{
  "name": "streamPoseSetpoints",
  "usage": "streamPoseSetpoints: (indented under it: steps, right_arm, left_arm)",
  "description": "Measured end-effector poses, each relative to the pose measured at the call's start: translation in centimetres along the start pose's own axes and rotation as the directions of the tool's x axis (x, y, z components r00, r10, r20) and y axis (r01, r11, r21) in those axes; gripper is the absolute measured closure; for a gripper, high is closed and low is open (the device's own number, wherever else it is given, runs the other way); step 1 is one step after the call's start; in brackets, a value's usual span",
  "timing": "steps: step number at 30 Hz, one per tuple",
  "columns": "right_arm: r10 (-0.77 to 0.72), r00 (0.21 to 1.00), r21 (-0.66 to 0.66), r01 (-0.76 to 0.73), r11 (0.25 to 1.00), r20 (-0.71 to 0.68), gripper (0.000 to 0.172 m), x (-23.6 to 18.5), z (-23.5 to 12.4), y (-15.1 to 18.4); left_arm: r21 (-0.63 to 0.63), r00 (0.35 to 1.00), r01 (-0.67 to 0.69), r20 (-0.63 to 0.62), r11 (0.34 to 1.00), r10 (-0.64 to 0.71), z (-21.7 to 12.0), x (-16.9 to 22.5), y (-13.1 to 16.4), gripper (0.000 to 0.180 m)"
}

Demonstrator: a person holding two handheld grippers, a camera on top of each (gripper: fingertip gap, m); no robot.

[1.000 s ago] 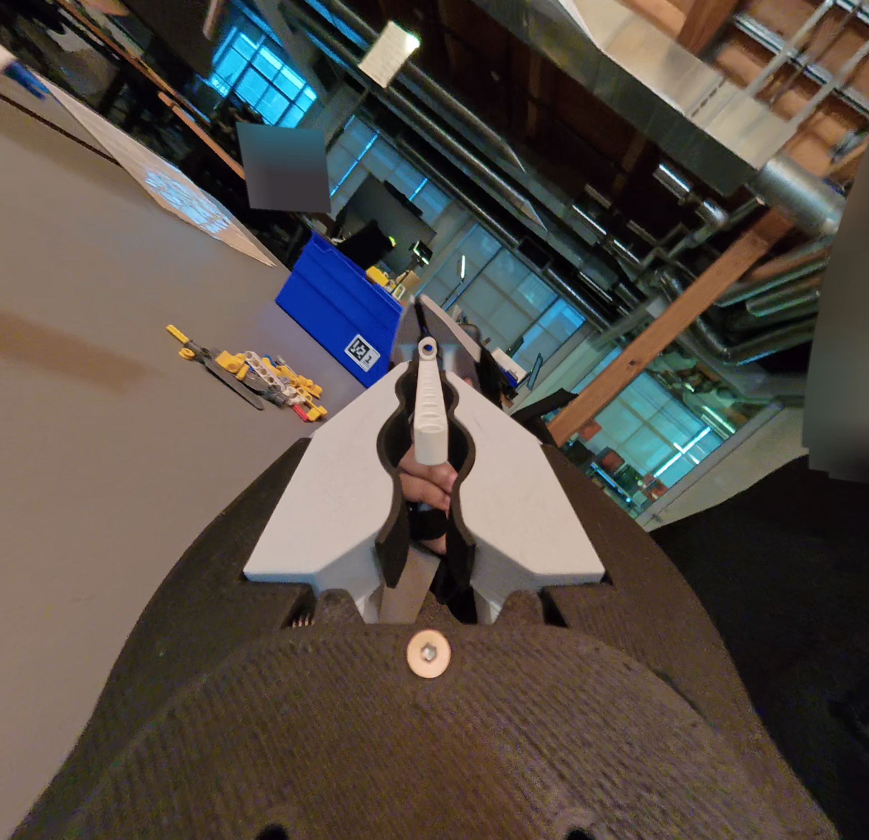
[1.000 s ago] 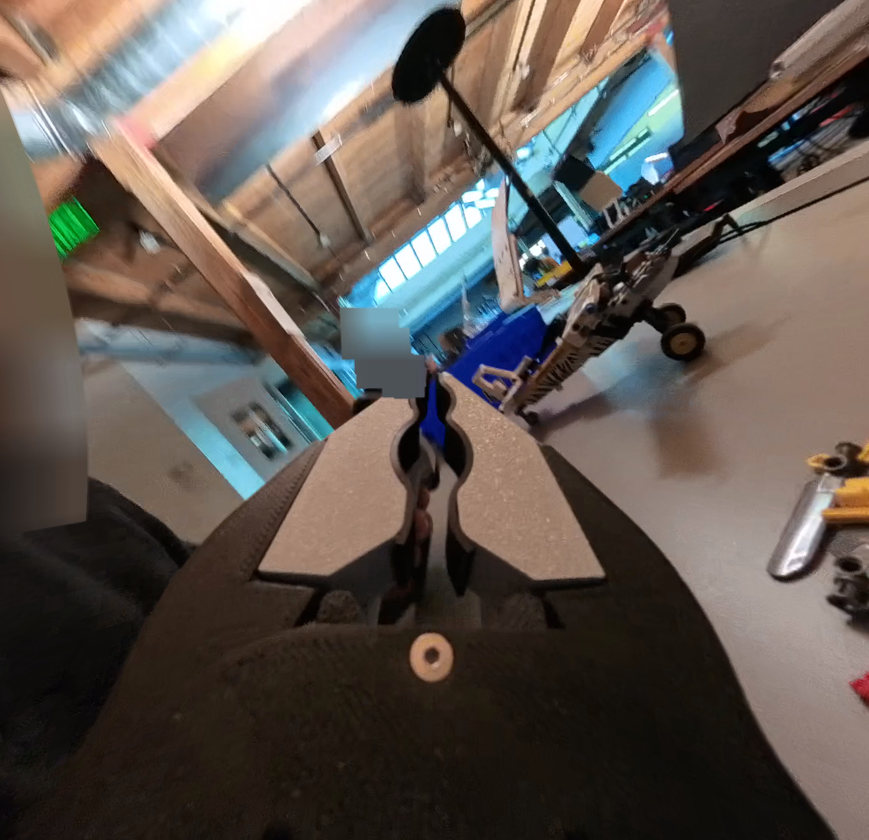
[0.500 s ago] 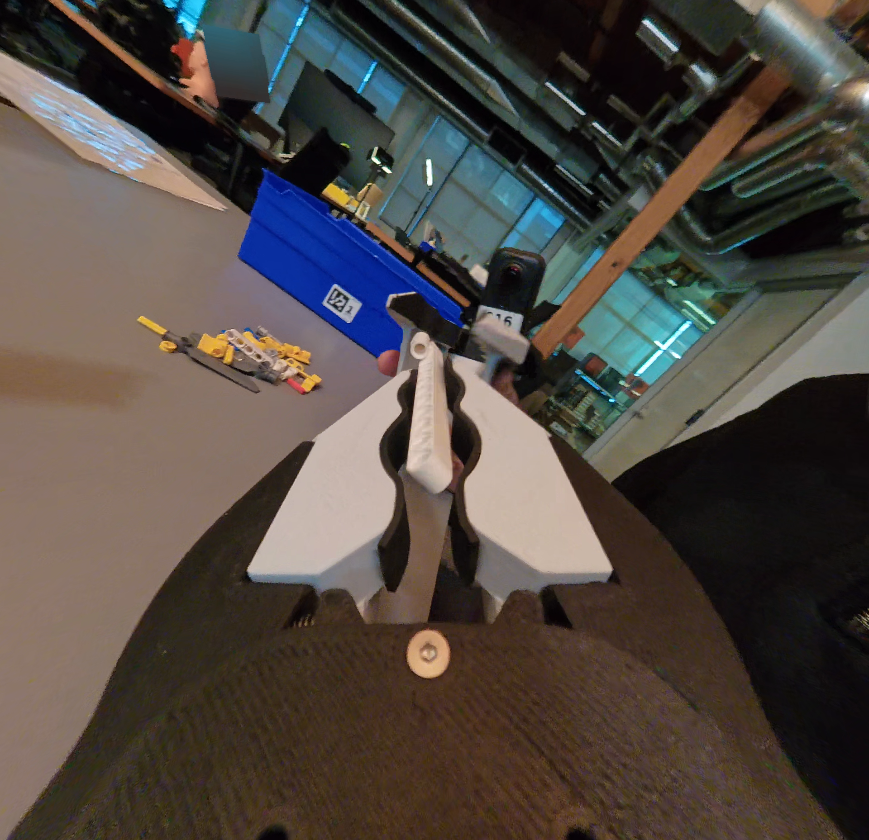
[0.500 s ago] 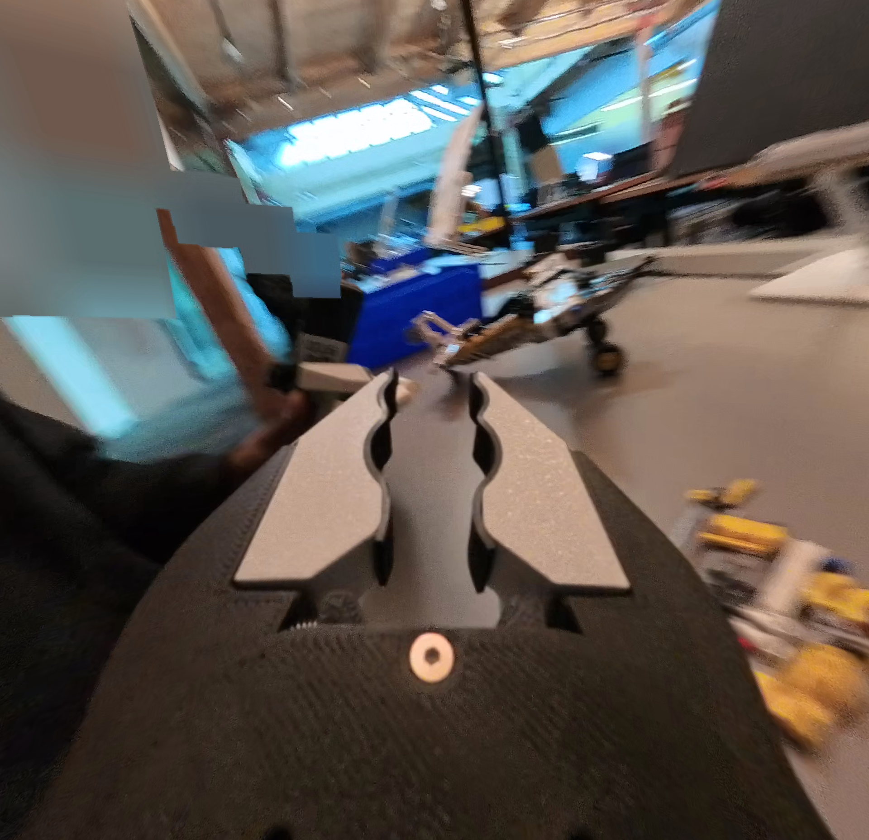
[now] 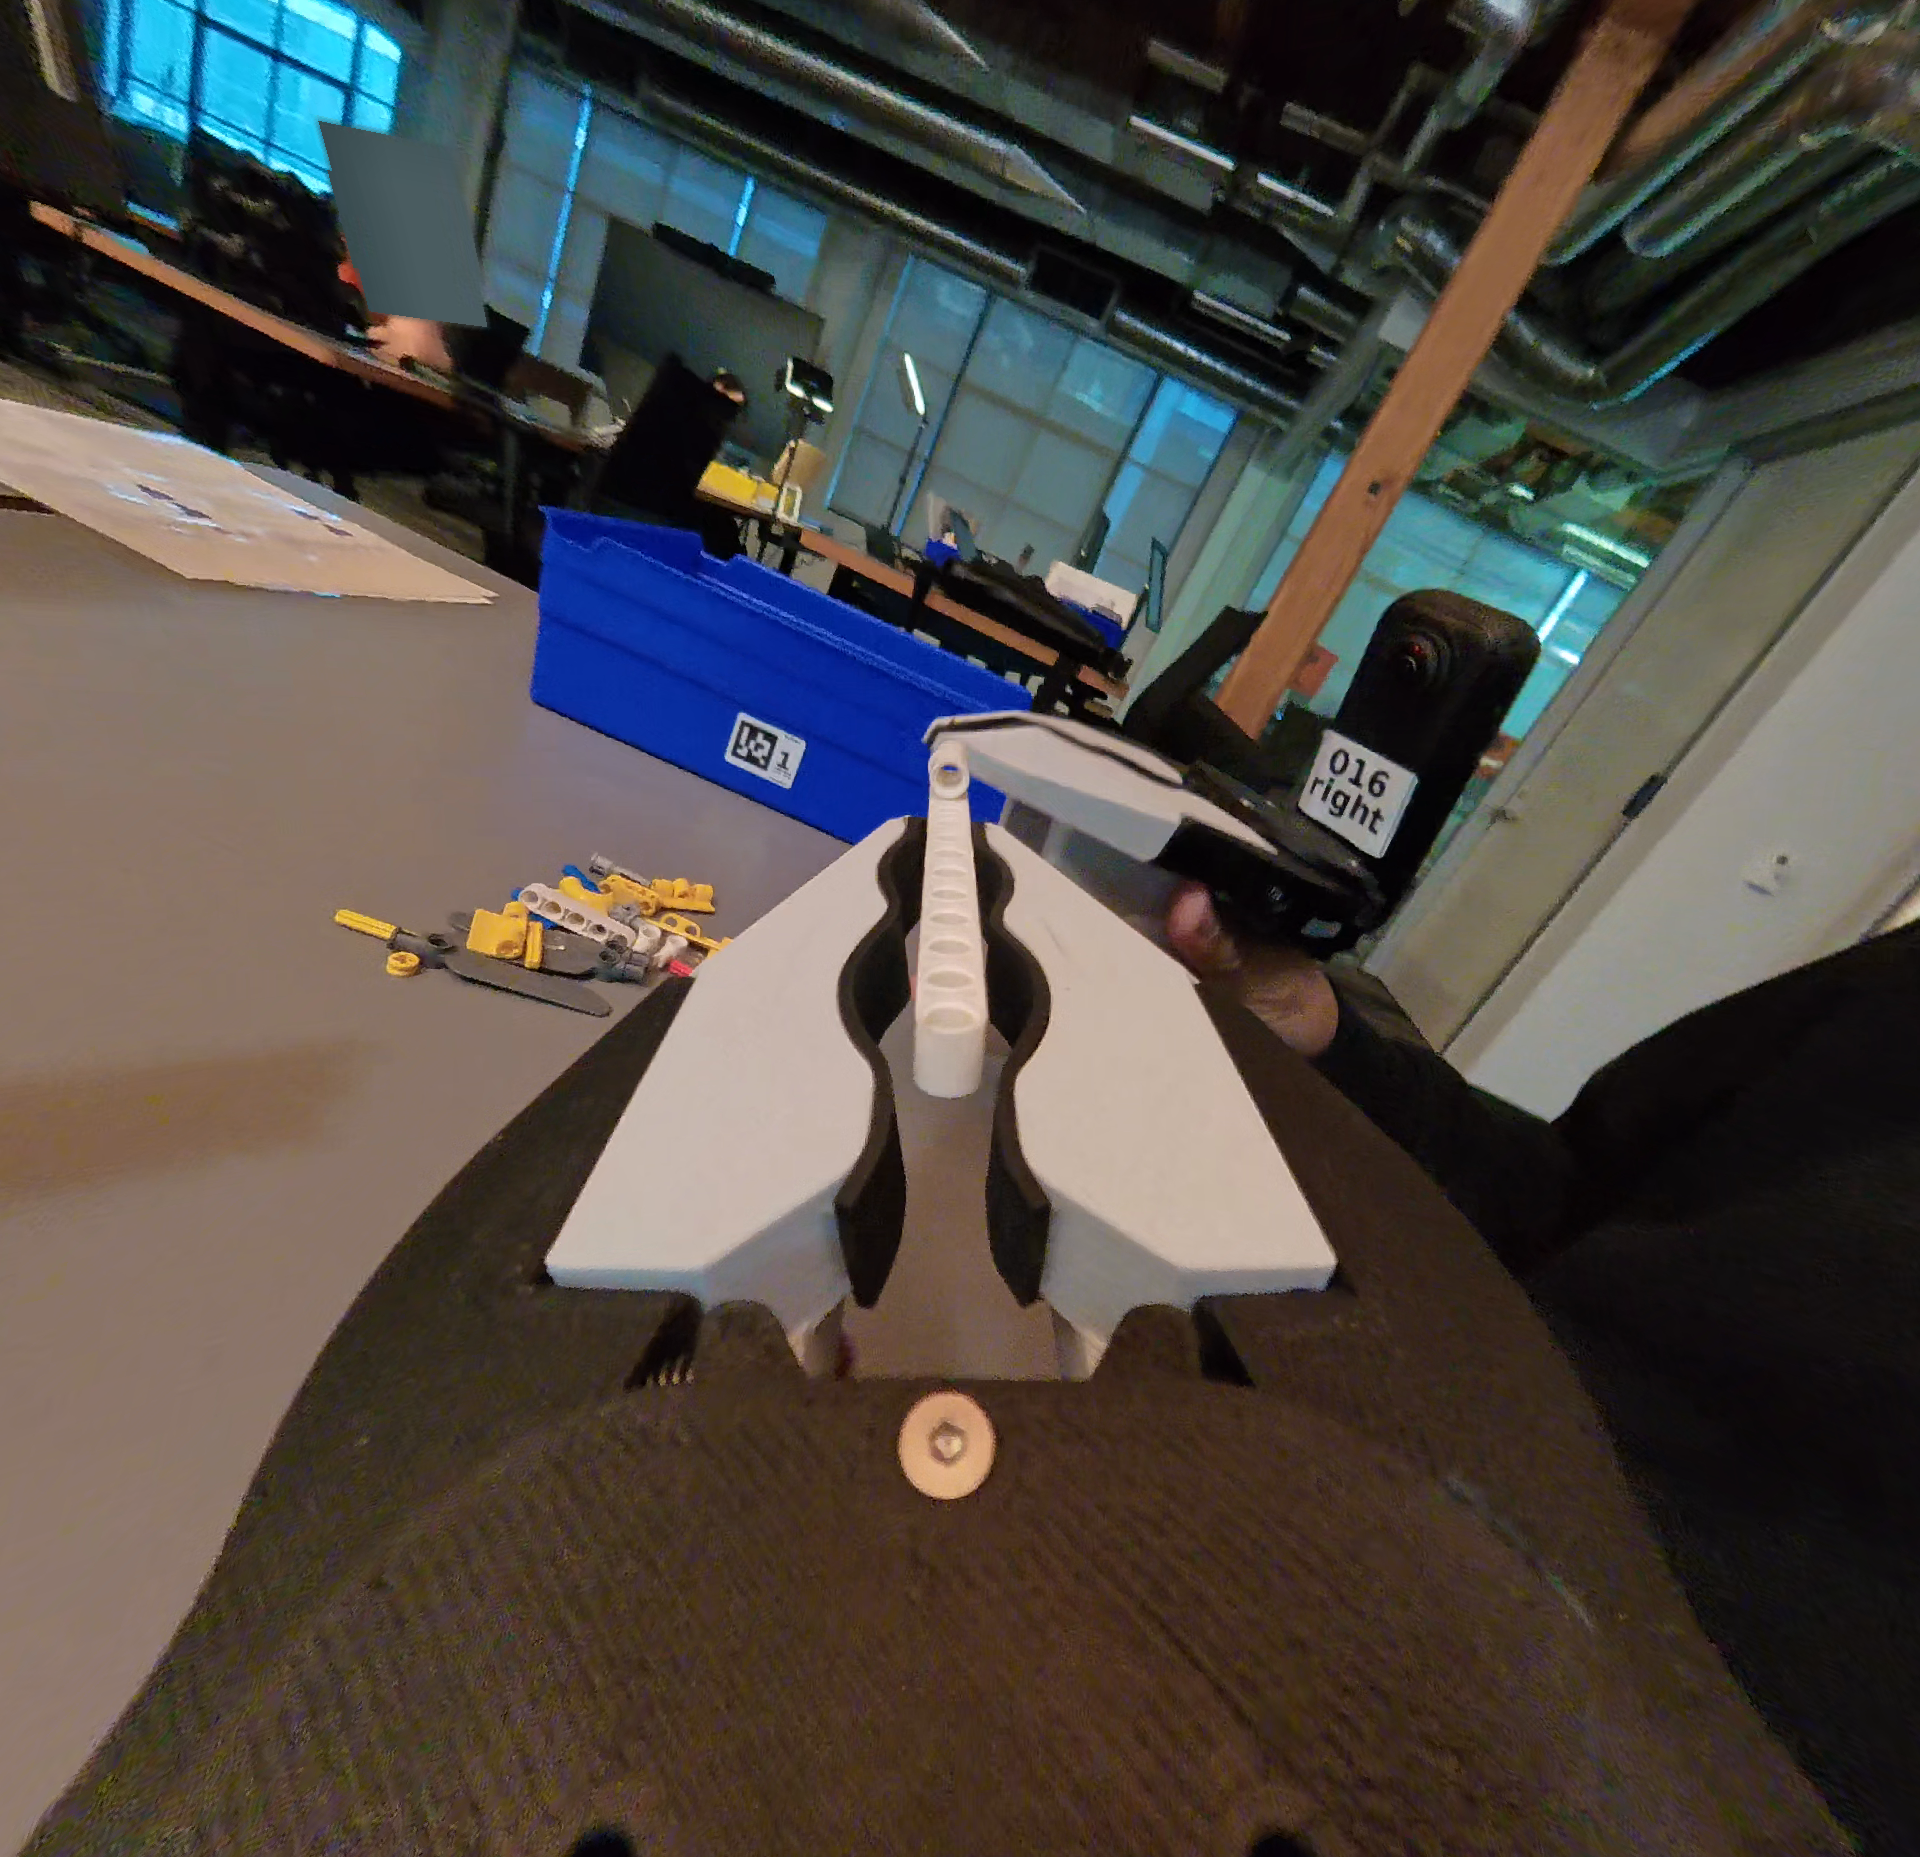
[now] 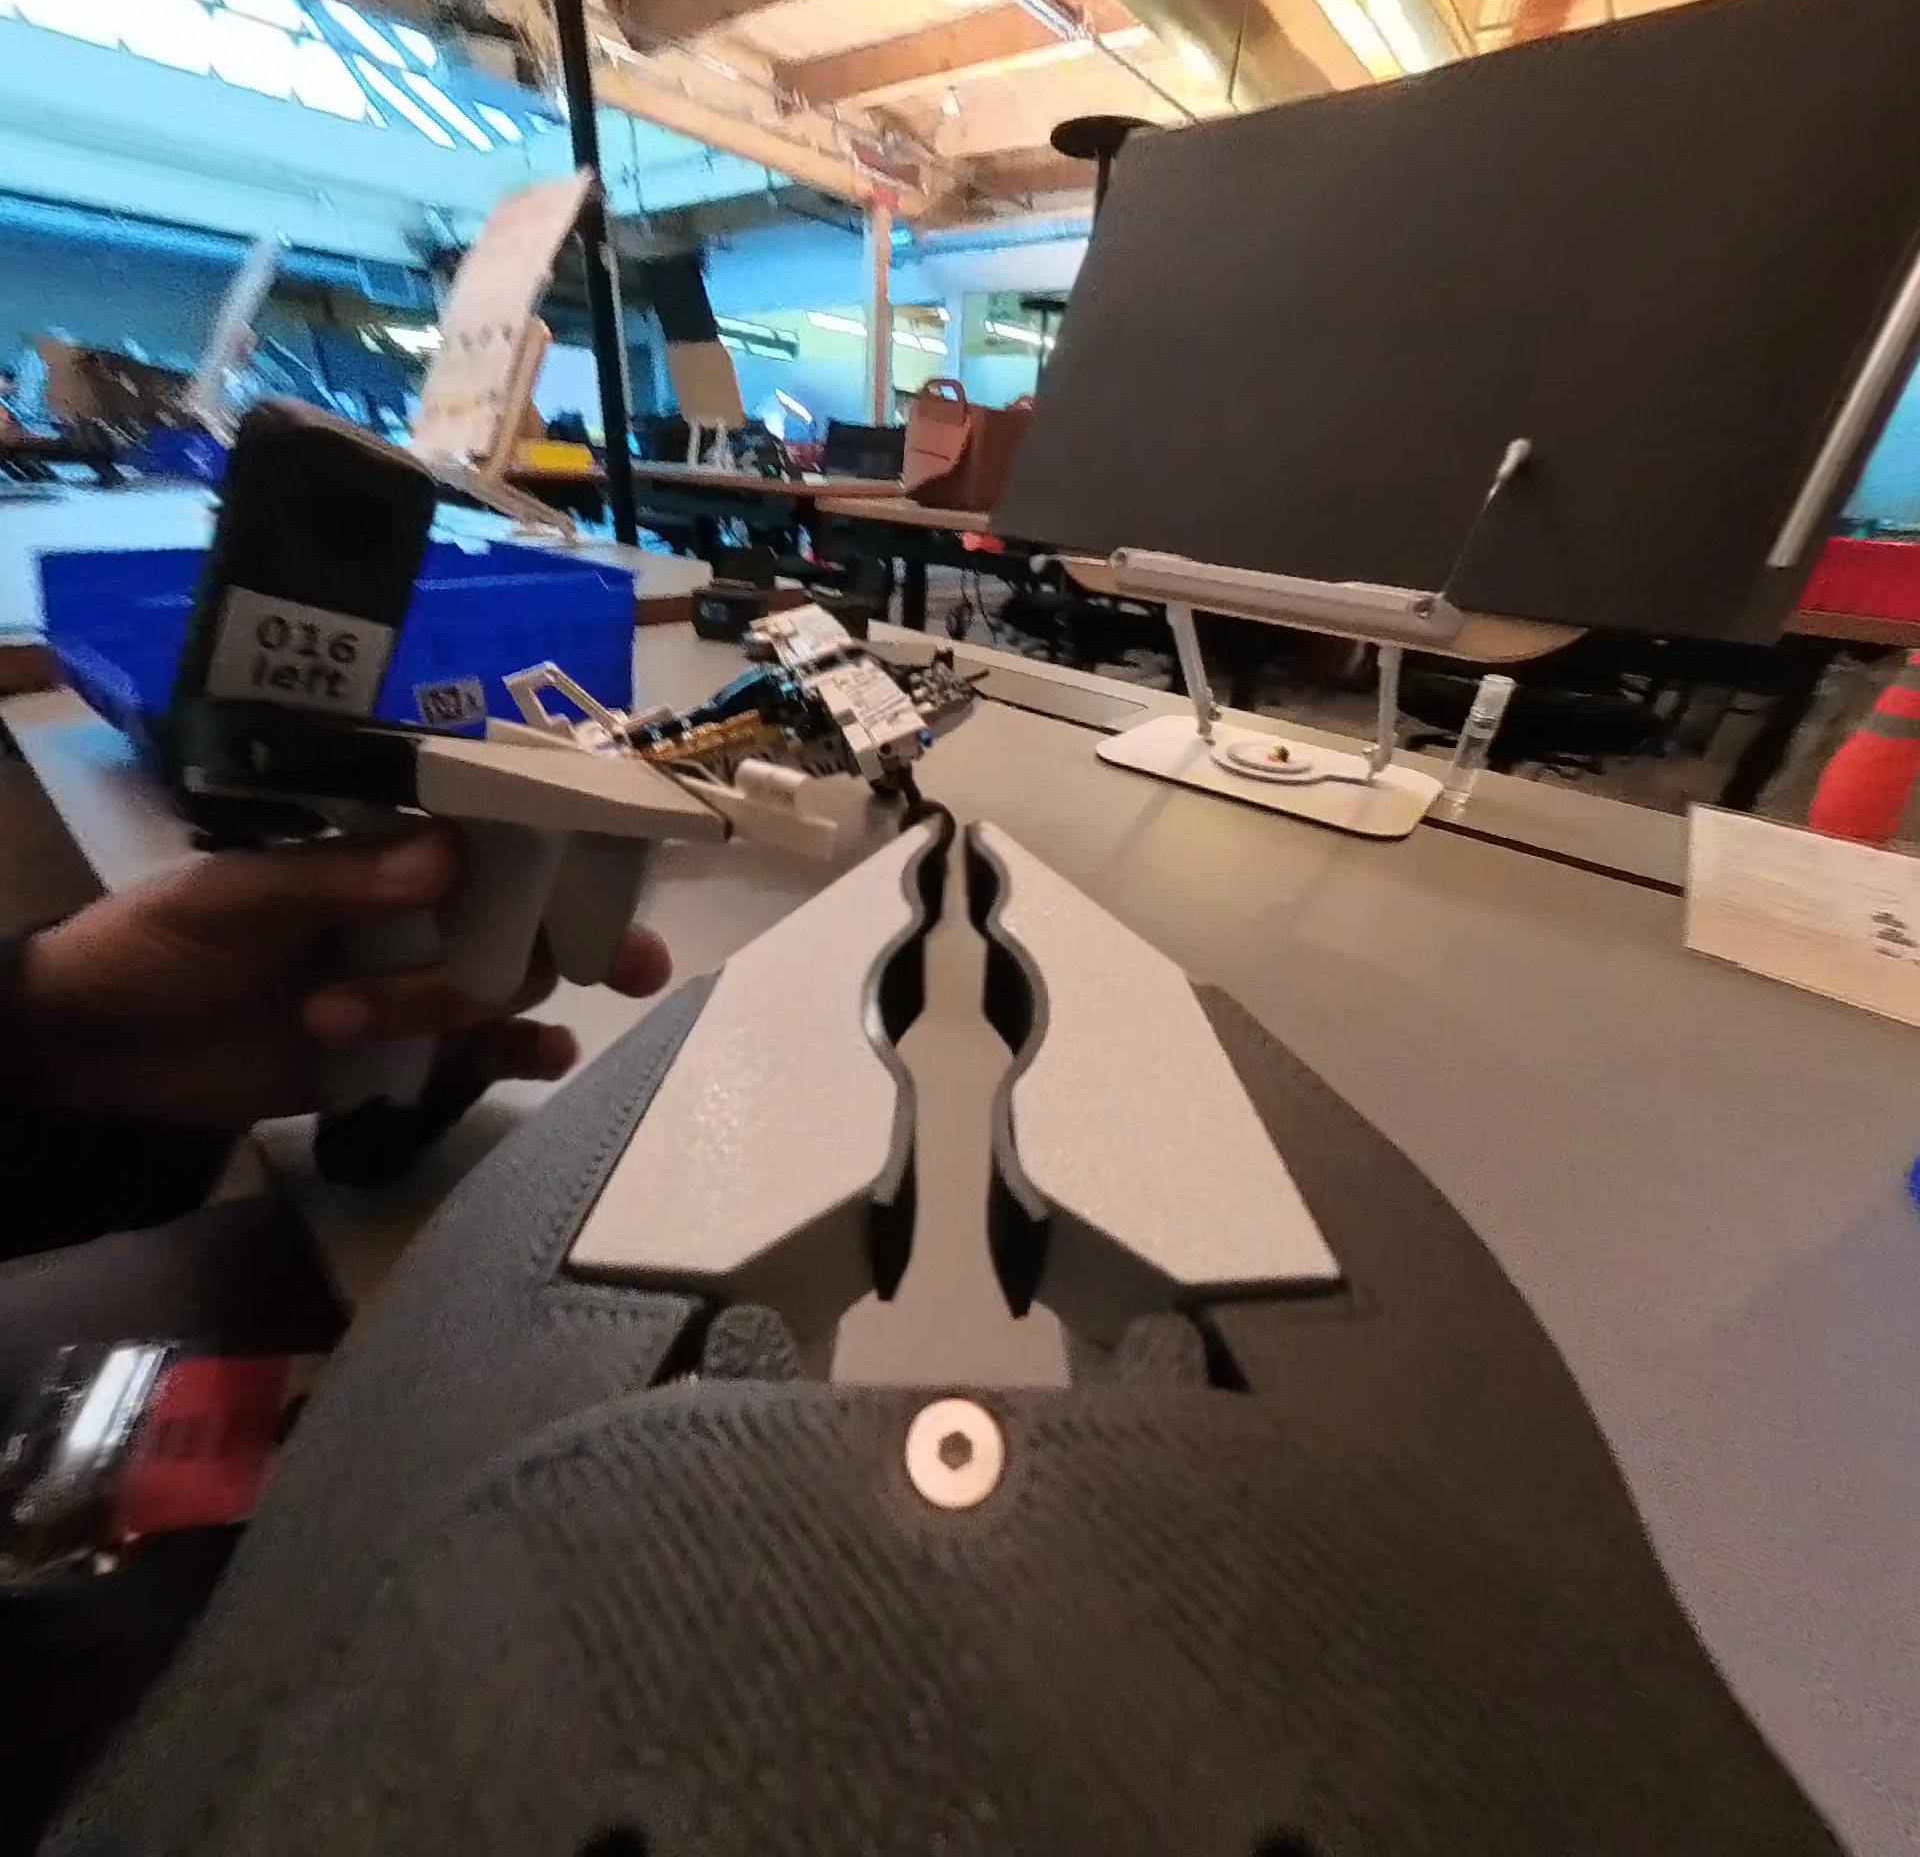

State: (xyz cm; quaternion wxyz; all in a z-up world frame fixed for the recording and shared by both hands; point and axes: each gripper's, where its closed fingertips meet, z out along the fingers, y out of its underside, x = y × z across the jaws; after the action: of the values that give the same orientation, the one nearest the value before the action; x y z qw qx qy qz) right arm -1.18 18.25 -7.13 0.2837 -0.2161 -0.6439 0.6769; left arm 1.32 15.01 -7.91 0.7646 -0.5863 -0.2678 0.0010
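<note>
White perforated beam (image 5: 948, 934) stands clamped between the pads of the left claw (image 5: 943, 851), lengthwise along the fingers, its far end poking out past the tips, above the grey table (image 5: 208, 768). Held that way, the free end hole is exposed. The right claw (image 6: 954, 841) has its fingers together at the tips with nothing visible between them; in the left wrist view it sits just beside the beam's far end, whether touching I cannot tell. To the left on the table lies a heap of small yellow and grey parts (image 5: 561, 924); farther off stands a blue bin (image 5: 727, 664). A built white model (image 6: 821, 706) rests beyond the right claw.
</note>
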Motion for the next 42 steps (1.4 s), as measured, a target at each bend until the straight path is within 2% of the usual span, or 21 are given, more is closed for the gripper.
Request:
streamPoseSetpoints:
  steps: [3, 6, 8, 10, 14, 19, 28, 32, 34, 36, 39, 42]
  right_arm:
    - [0.062, 0.986, 0.046, -0.070, 0.997, 0.152, 0.134, -0.9, -1.0, -0.7]
    - [0.295, 0.906, 0.069, -0.330, 0.941, 0.302, 0.116, -1.6, -1.0, -1.5]
    - [0.395, 0.823, -0.017, -0.426, 0.904, 0.407, 0.127, -3.0, -0.7, -0.7]
    - [0.436, 0.783, -0.096, -0.442, 0.892, 0.444, 0.140, -4.0, -0.5, 0.5]
    - [0.434, 0.775, -0.068, -0.456, 0.887, 0.460, 0.138, -4.0, -0.3, 0.2]
    - [0.472, 0.740, -0.131, -0.472, 0.872, 0.479, 0.166, -4.3, 0.1, 0.7]
    - [0.526, 0.697, -0.268, -0.455, 0.849, 0.487, 0.167, -5.7, 0.7, 2.1]
    - [0.501, 0.714, -0.234, -0.446, 0.864, 0.490, 0.165, -5.7, 0.7, 1.8]
    - [0.516, 0.693, -0.200, -0.488, 0.850, 0.504, 0.157, -5.3, 0.6, 1.2]
    - [0.548, 0.649, -0.193, -0.537, 0.822, 0.528, 0.156, -5.2, 0.4, 0.8]
    - [0.598, 0.596, -0.206, -0.595, 0.777, 0.536, 0.161, -5.2, 0.6, 0.7]
    - [0.618, 0.584, -0.213, -0.613, 0.761, 0.527, 0.167, -5.3, 0.8, 0.8]
  left_arm:
    - [-0.067, 0.995, -0.003, -0.102, 0.998, -0.003, 0.2, 1.1, 0.7, 0.178]
    - [-0.091, 0.991, 0.027, -0.129, 0.995, -0.039, 0.1, 1.0, 1.4, 0.178]
    - [-0.053, 0.980, 0.111, -0.158, 0.992, -0.118, -0.2, 0.7, 1.0, 0.178]
    - [-0.029, 0.967, 0.173, -0.187, 0.984, -0.175, -0.6, 0.5, 0.6, 0.179]
    - [-0.048, 0.963, 0.184, -0.193, 0.982, -0.190, -0.5, 0.6, 0.9, 0.179]
    - [-0.049, 0.958, 0.194, -0.206, 0.980, -0.200, -0.6, 0.7, 0.9, 0.179]
    - [0.026, 0.959, 0.217, -0.190, 0.976, -0.209, -1.3, 0.1, 0.0, 0.180]
    - [0.043, 0.960, 0.216, -0.192, 0.976, -0.204, -1.4, 0.1, -0.2, 0.180]
    - [0.043, 0.961, 0.211, -0.189, 0.976, -0.200, -1.4, 0.2, -0.2, 0.180]
    - [0.034, 0.961, 0.207, -0.192, 0.978, -0.197, -1.3, 0.3, -0.1, 0.180]
    - [0.030, 0.962, 0.203, -0.192, 0.979, -0.194, -1.2, 0.3, 0.0, 0.180]
    - [0.039, 0.959, 0.212, -0.201, 0.977, -0.200, -1.3, 0.5, 0.0, 0.180]
